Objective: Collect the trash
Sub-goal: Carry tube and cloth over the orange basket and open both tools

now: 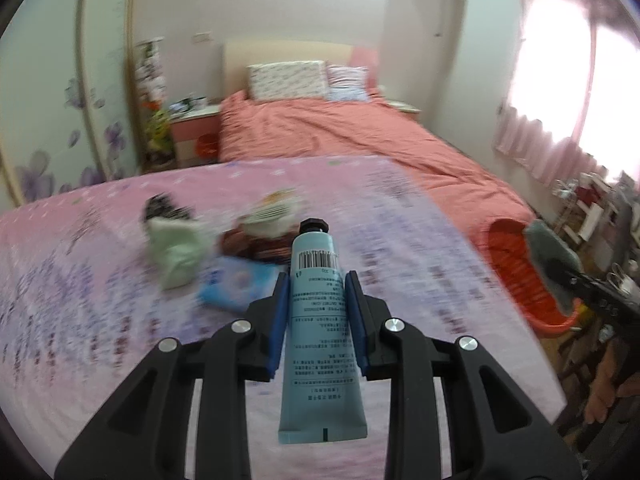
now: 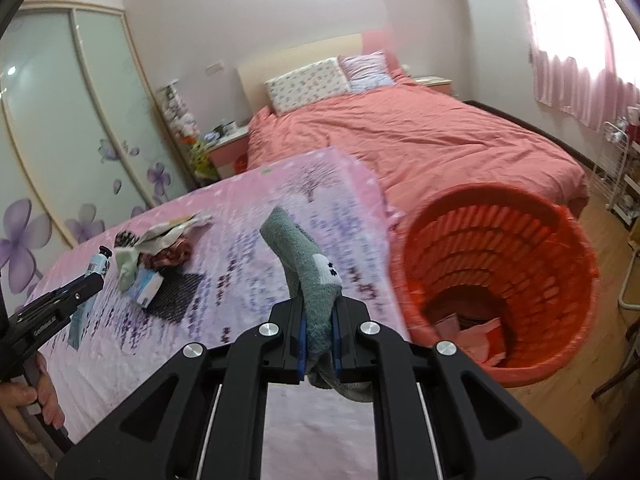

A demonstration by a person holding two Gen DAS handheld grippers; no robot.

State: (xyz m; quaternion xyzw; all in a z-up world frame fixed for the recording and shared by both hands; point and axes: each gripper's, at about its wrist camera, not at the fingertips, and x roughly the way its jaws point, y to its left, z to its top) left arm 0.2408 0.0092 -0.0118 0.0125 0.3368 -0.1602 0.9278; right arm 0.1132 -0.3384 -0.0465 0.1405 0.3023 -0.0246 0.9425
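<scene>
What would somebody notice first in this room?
Probably the blue tube clamped in the left gripper and the grey-green sock pinched in the right gripper, both above the pink cloth. Then the orange basket standing beside it on the floor.

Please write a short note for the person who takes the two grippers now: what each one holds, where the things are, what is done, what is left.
Left gripper: shut on the blue tube, held above the pink-covered table.
Right gripper: shut on the grey sock, held beside the orange basket.
Done: some pink pieces already lie at the basket's bottom.
Left: drop the sock and the tube into the basket, then fetch the pile on the table: light green sock, blue packet, wrappers; the other pieces are too blurred to name.
</scene>
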